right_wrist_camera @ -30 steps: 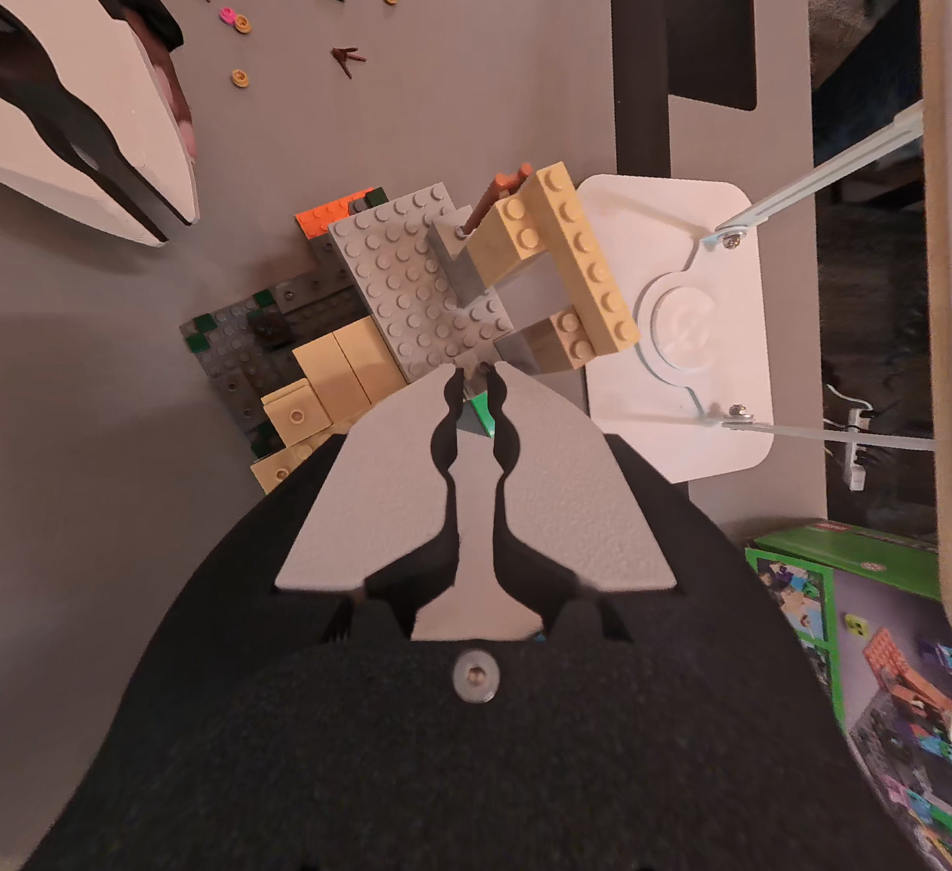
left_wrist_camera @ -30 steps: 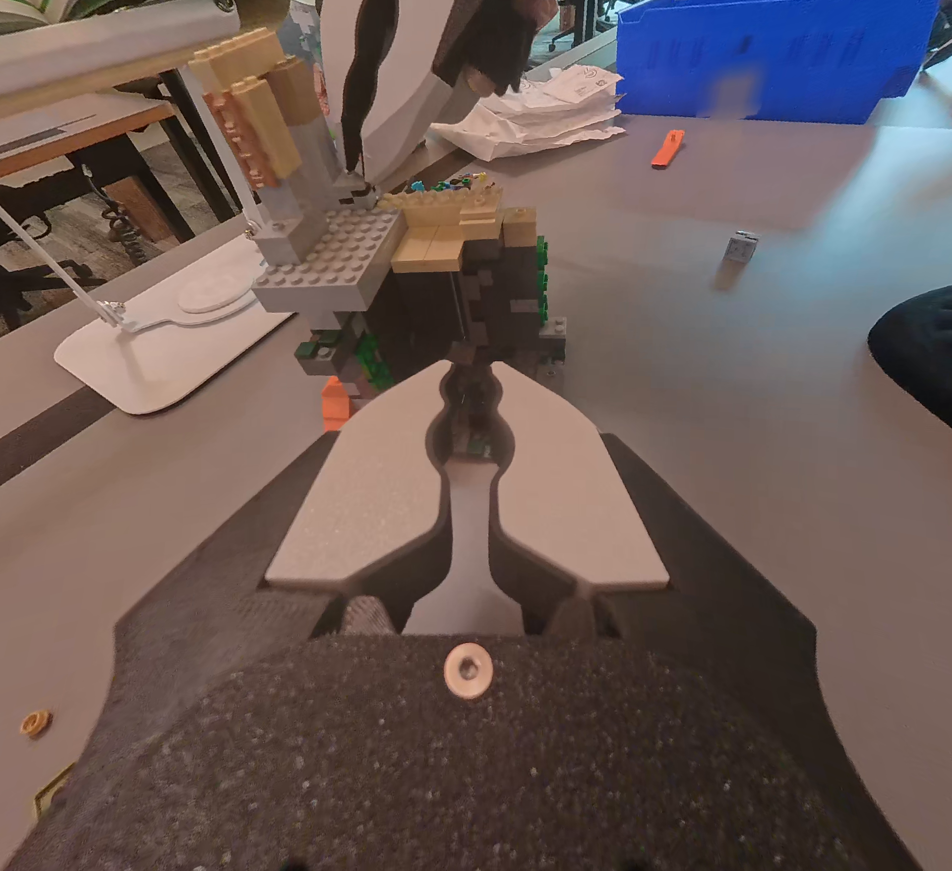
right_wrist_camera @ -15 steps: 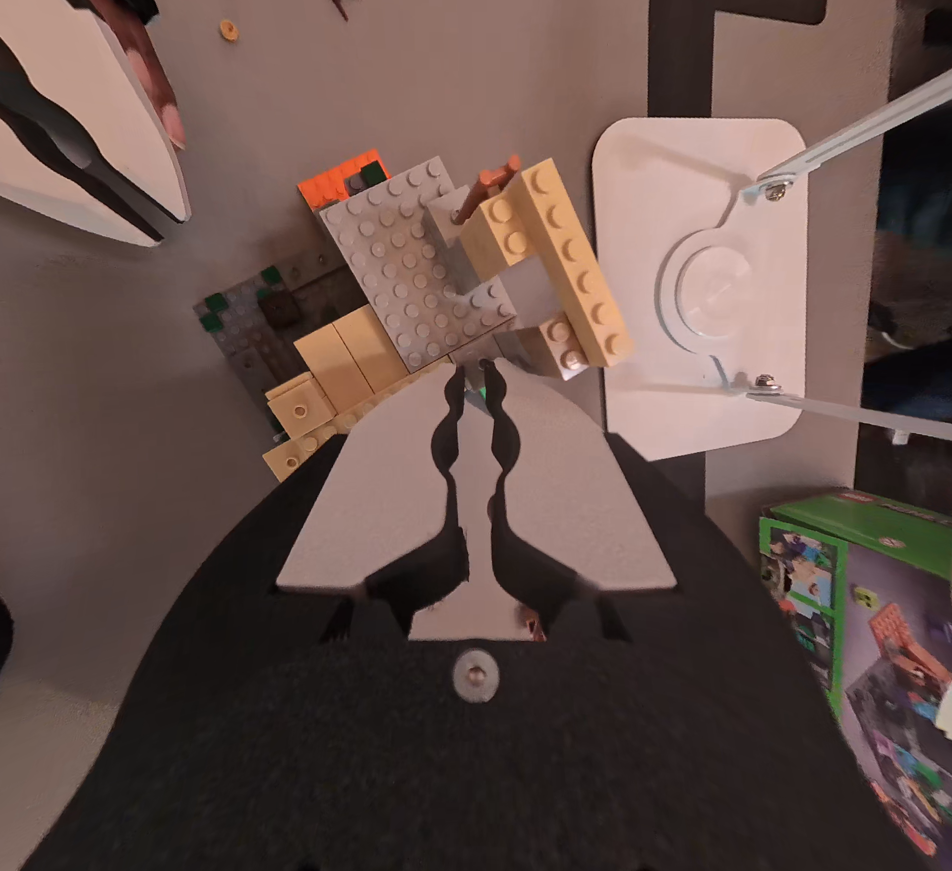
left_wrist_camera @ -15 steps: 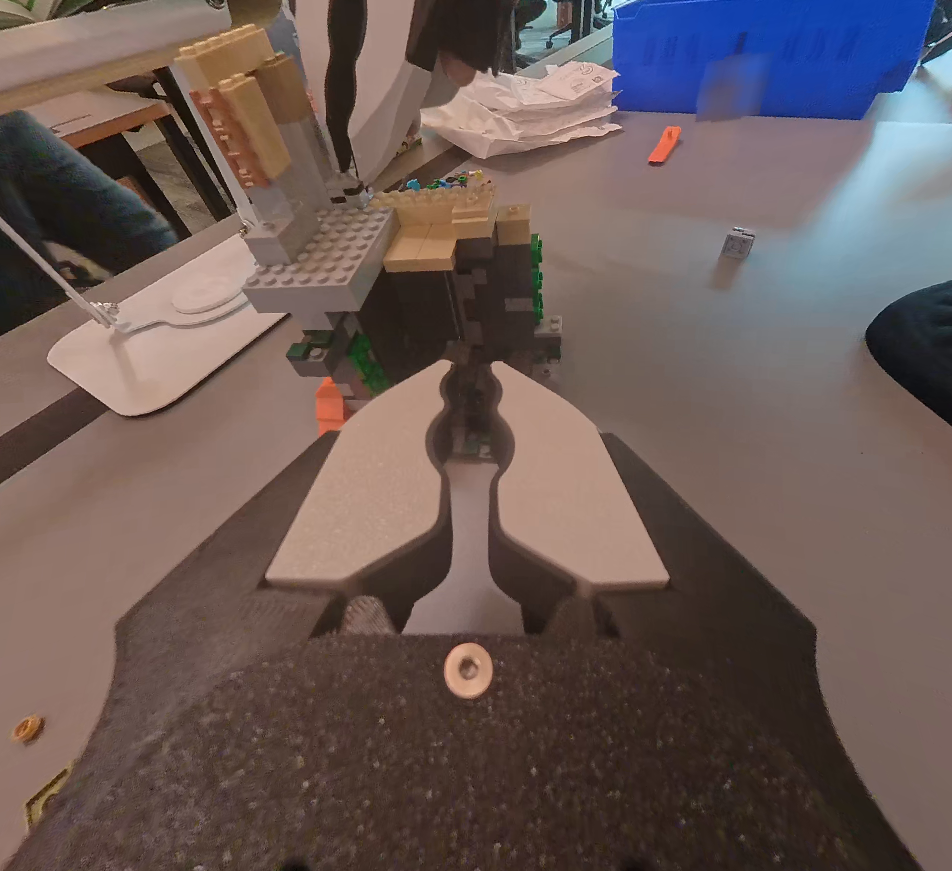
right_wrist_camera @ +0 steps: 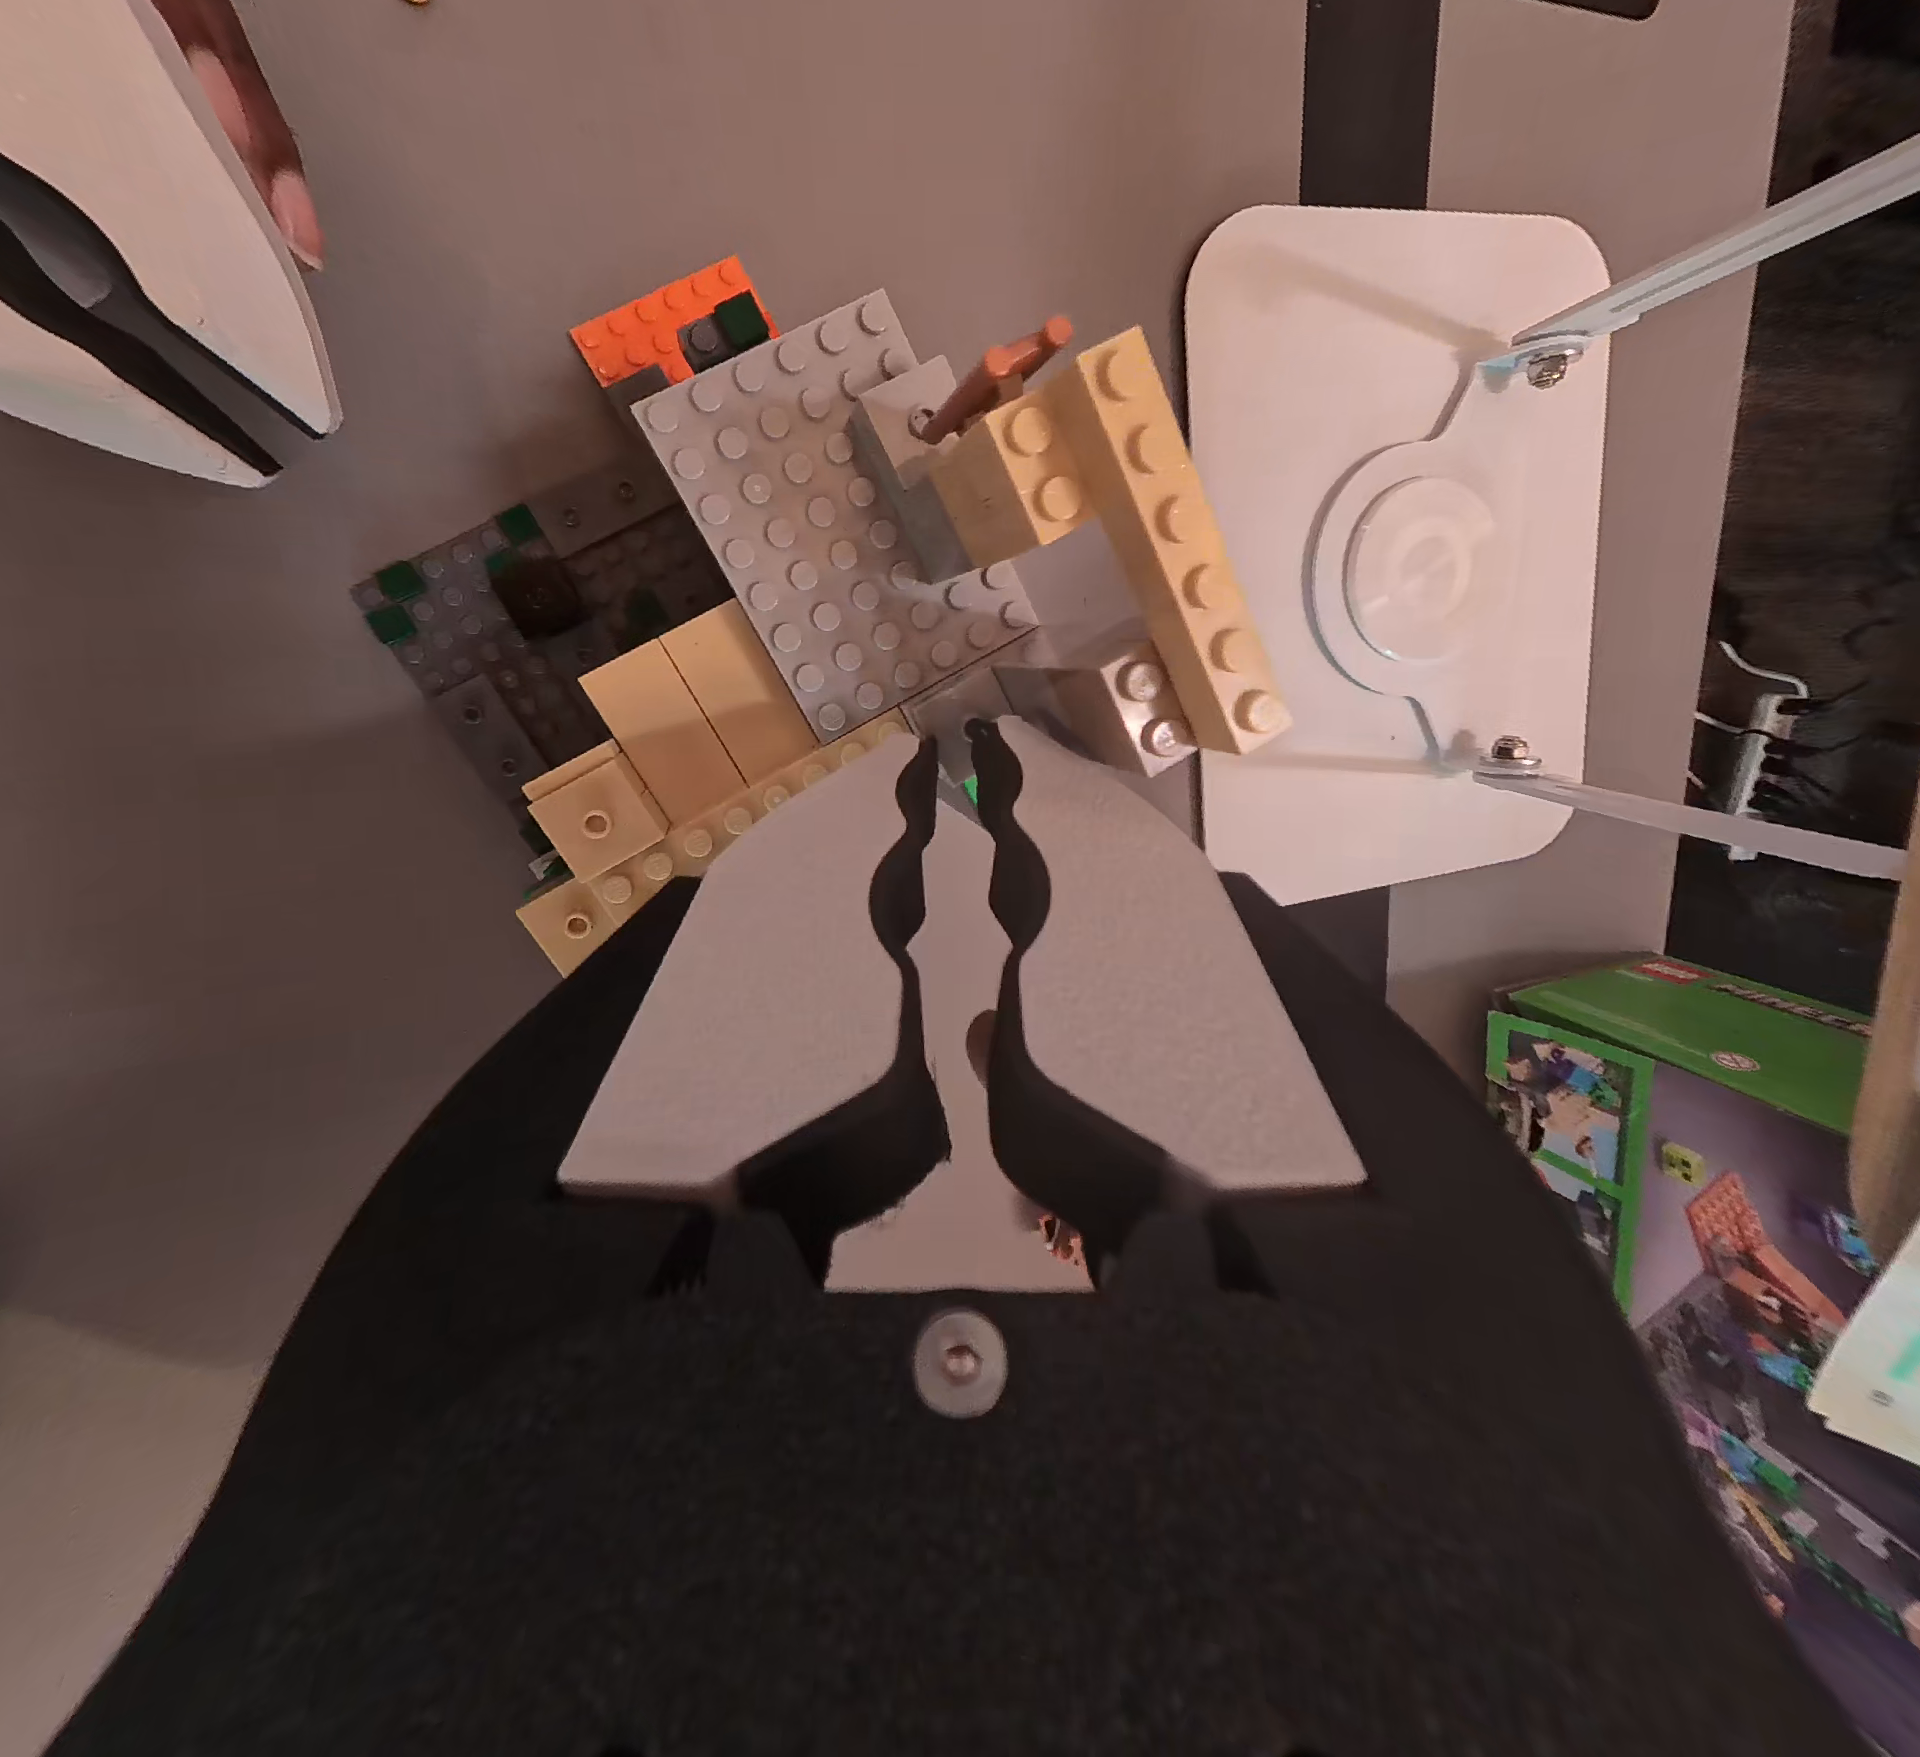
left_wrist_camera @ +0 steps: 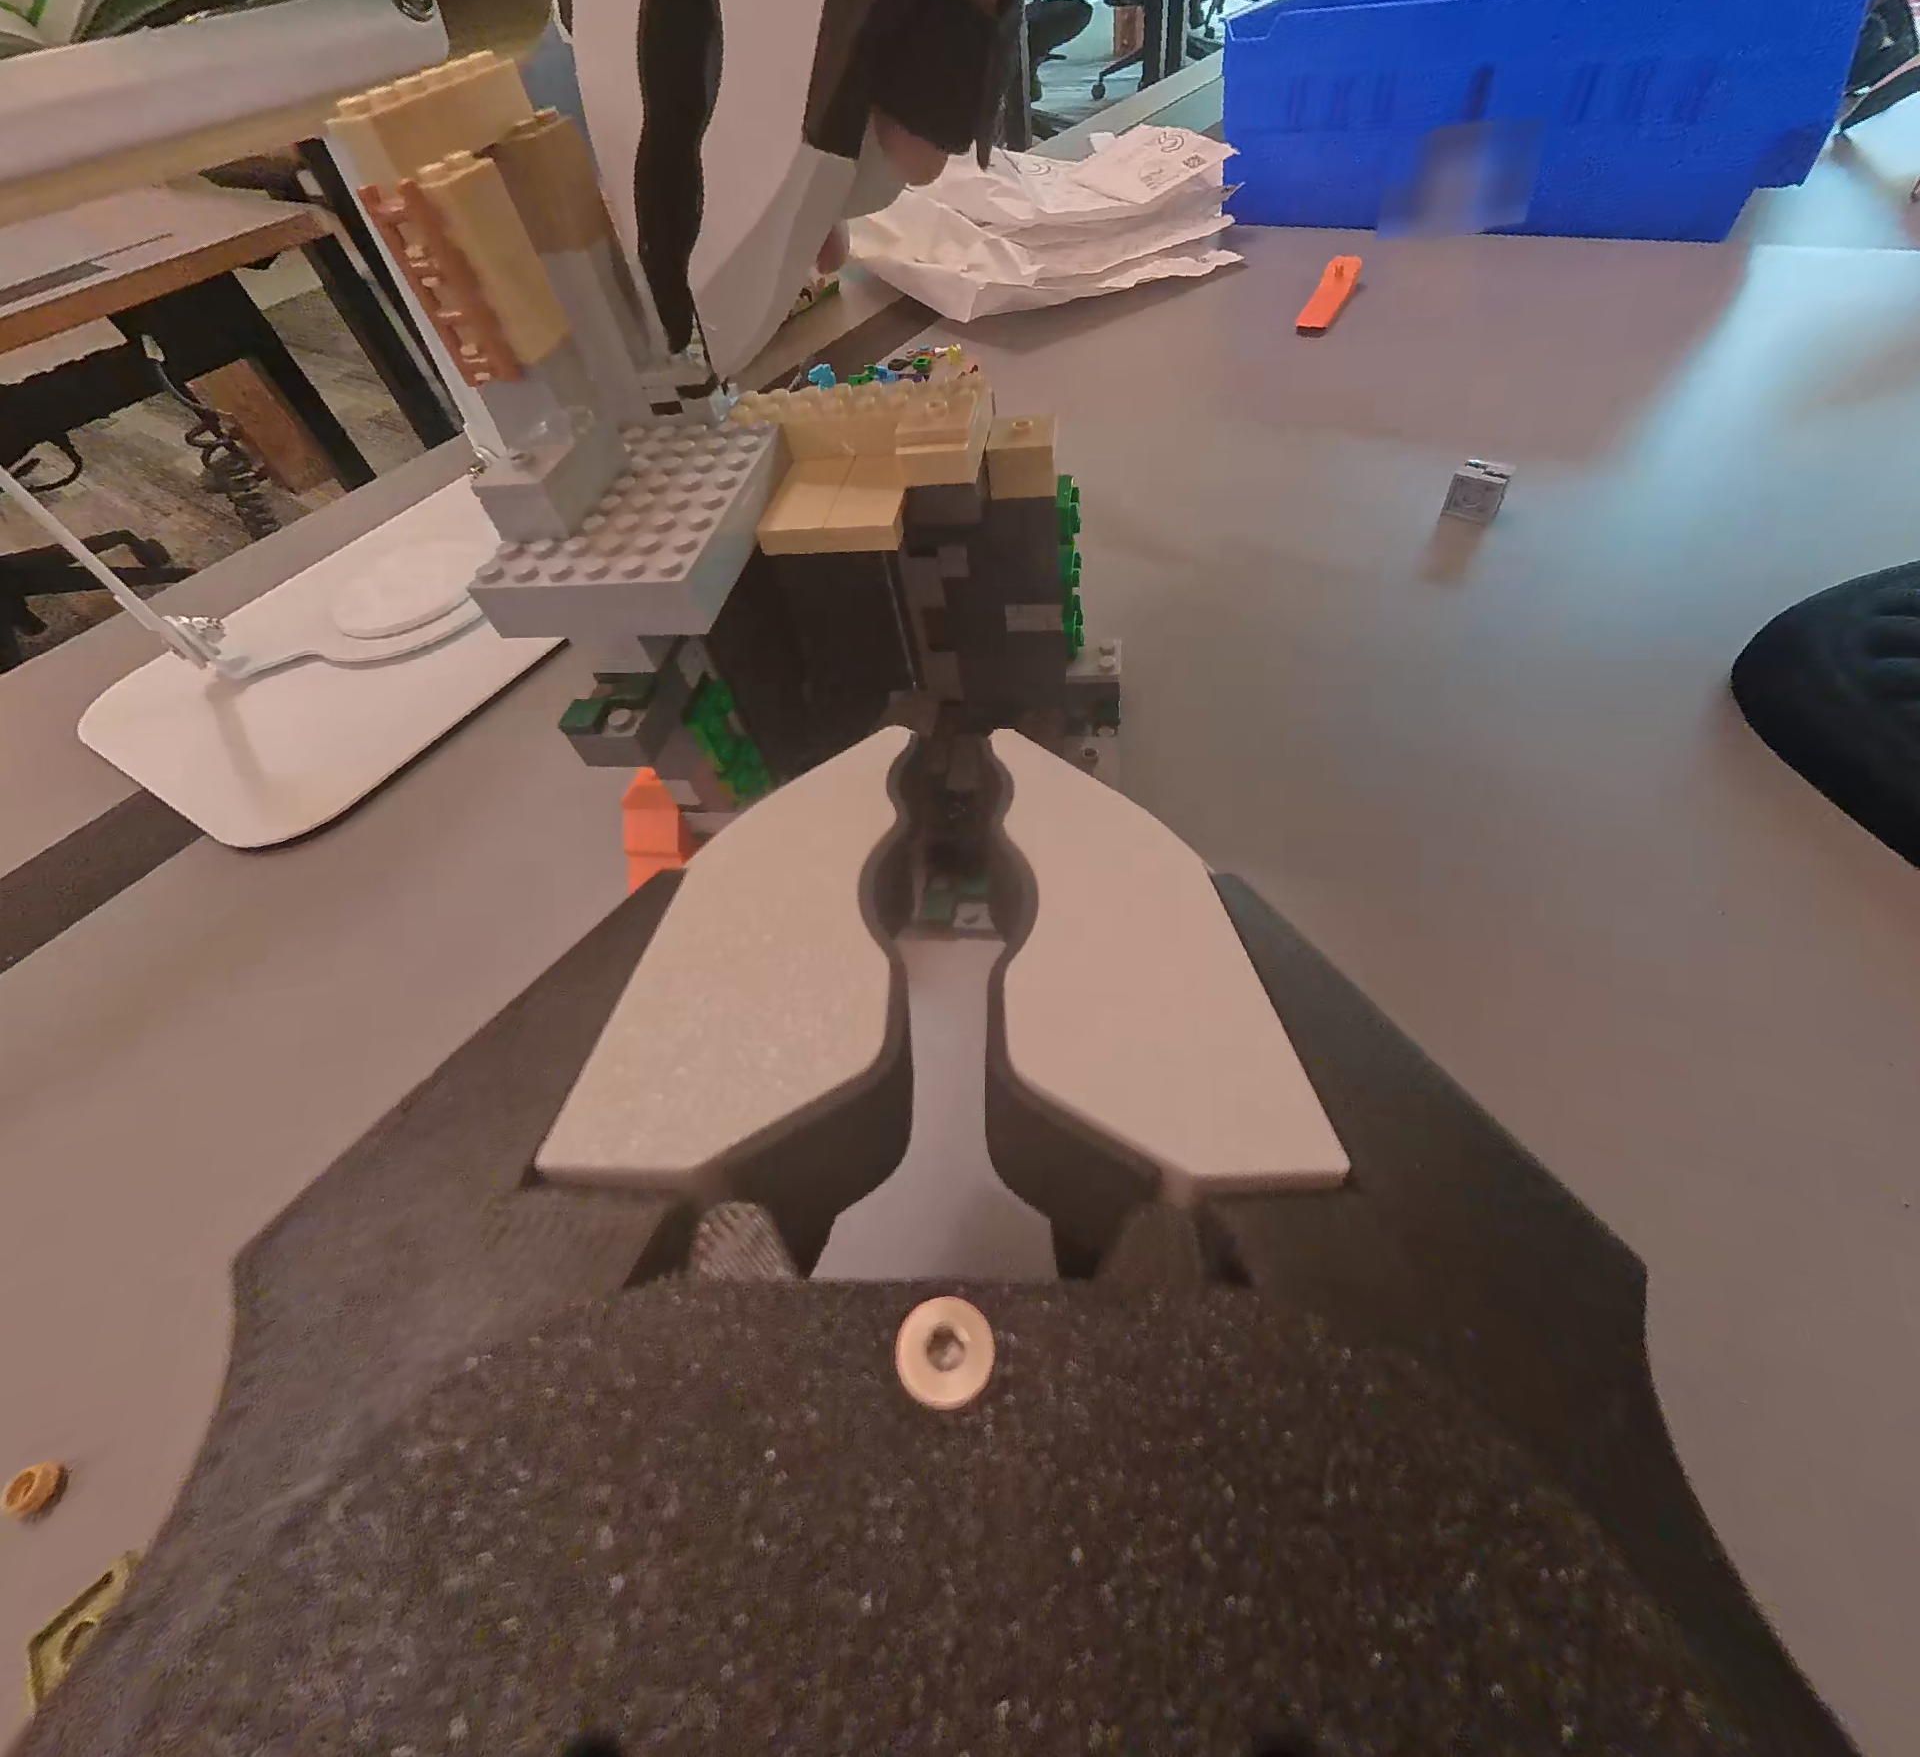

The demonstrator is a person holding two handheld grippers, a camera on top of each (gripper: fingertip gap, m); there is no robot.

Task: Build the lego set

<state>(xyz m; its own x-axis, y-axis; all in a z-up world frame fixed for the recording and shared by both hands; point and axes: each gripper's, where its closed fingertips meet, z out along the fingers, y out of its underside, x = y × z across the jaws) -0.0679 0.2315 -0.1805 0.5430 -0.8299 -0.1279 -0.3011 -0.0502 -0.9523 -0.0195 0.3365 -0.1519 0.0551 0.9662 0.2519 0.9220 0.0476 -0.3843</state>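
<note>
Behind the model (left_wrist_camera: pixel 831 564), far across the table (left_wrist_camera: pixel 1455 772), stands your blue bin (left_wrist_camera: pixel 1538 97); its contents are hidden. Only the right wrist view shows the green box (right_wrist_camera: pixel 1683 1188) beside the white stand (right_wrist_camera: pixel 1392 544). Only the left wrist view shows the paper bags (left_wrist_camera: pixel 1049 232) before the bin. Your left gripper (left_wrist_camera: pixel 951 751) lies low and level, closed on the model's dark base. Your right gripper (right_wrist_camera: pixel 951 746) points straight down at the grey plate (right_wrist_camera: pixel 790 544), with a narrow gap holding a small grey piece.
</note>
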